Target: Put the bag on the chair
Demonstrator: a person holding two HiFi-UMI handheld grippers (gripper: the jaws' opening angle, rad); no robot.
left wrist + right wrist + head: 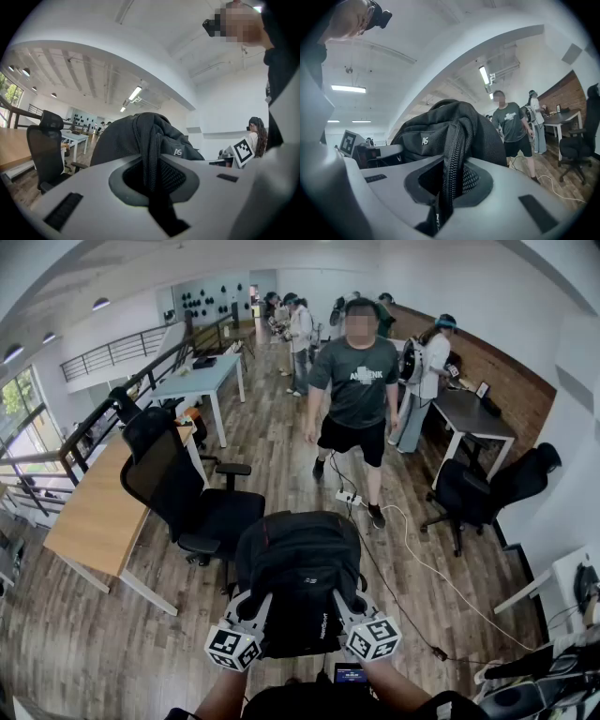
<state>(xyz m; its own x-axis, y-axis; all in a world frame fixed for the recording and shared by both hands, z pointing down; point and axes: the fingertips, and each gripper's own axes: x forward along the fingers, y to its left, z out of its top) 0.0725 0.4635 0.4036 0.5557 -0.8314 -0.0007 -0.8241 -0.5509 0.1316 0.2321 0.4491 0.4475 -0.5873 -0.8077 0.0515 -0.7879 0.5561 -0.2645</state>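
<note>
A black backpack (300, 577) hangs in the air in front of me, held from both sides. My left gripper (251, 601) is shut on the bag's left shoulder strap (151, 164), which runs down between its jaws. My right gripper (349, 598) is shut on the bag's right strap (452, 173) in the same way. A black office chair (192, 498) with a mesh back stands just ahead and to the left of the bag, its seat (225, 512) bare. In the gripper views the bag's body (136, 136) (440, 129) fills the middle.
A wooden desk (94, 512) stands left of the chair, with a white table (202, 376) behind it. A person in a grey shirt (356, 390) stands ahead, several others farther back. A white cable and power strip (349, 497) lie on the floor. Another black chair (469, 493) is at the right.
</note>
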